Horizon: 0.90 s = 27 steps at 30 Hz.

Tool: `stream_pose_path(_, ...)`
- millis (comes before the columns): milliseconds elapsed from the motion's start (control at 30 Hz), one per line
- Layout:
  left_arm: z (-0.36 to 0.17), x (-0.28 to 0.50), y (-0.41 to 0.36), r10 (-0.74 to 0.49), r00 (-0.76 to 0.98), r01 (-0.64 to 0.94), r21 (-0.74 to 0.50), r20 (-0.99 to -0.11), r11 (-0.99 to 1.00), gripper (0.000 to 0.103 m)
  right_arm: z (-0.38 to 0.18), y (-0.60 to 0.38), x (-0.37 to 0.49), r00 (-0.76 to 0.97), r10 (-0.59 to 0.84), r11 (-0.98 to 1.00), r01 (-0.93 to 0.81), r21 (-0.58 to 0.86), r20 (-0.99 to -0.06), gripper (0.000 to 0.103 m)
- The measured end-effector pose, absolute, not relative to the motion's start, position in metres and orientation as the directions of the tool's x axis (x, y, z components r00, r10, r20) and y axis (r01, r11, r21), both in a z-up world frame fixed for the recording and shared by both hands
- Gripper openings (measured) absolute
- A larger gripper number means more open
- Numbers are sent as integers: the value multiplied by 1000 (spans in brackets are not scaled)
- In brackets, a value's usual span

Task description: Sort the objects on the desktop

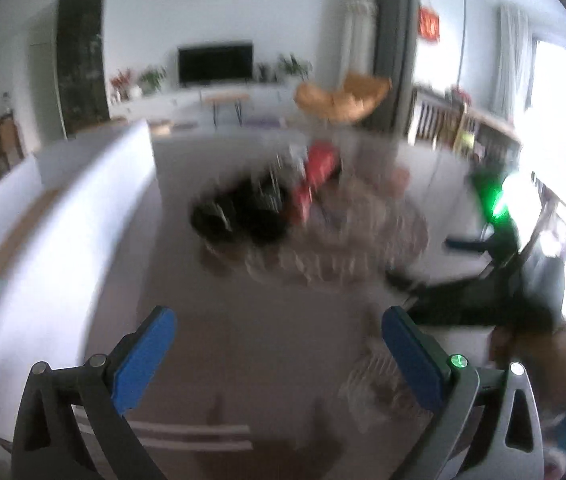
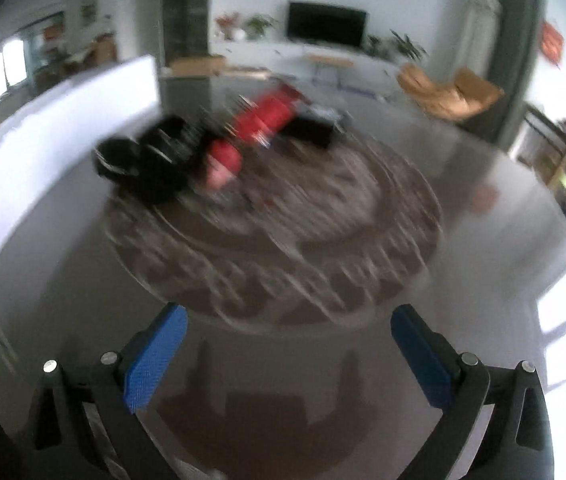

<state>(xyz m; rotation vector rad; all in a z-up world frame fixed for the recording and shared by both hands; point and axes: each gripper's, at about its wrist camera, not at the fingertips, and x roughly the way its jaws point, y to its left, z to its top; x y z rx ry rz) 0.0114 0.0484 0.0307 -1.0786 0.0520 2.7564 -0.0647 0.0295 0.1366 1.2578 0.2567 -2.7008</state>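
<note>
— Across the room, what do you make out behind the counter (image 2: 463, 184)?

— A dark television (image 2: 326, 29) on a low white cabinet, potted plants beside it, and a tan armchair (image 2: 449, 94) off to the right. A white partition (image 2: 63, 120) runs along the left side. From the left wrist view the same armchair (image 1: 343, 98) shows, with a bright window at the right edge and something black with a green light (image 1: 497, 200) near it.

— Anything blocking the way to the objects?

— Nothing lies between the jaws and the pile. Only bare glossy counter and the near edge of a round patterned mat (image 2: 283, 240) lie there.

— Where do the objects lie?

— Well ahead of both tools, at the far left part of the mat. A black bulky thing (image 2: 143, 164) lies leftmost, with a red item (image 2: 267, 116) touching it on the right, and a flat black piece (image 2: 311, 132) just beyond that. The left wrist view shows the same black thing (image 1: 239, 212) and red item (image 1: 317, 176), heavily blurred.

— And the jaws?

— The left gripper (image 1: 279, 352) has its blue pads spread wide with nothing between them. The right gripper (image 2: 289, 356) is just as wide apart, also empty.

— What exactly are the objects?

— Too smeared to tell; only colours and rough shapes come through.
</note>
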Motion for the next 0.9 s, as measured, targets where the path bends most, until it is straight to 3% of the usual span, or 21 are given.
stream_pose_path(133, 2, 9, 63, 95, -682, -185, 45, -725, -982, 103, 120, 54, -61, -608, -62, -980, 189, -68, -791, 102)
stream_pose_path(600, -27, -16, 10, 100, -623, -41, -95, -775, -995, 103, 118, 70, -58, -578, -92, -984, 178, -16, -811, 103)
stream_pose_path(900, -32, -19, 20, 47, -603, -35, -32, -796, -999, 103, 118, 70, -58, -578, -91, -984, 178, -16, -811, 103)
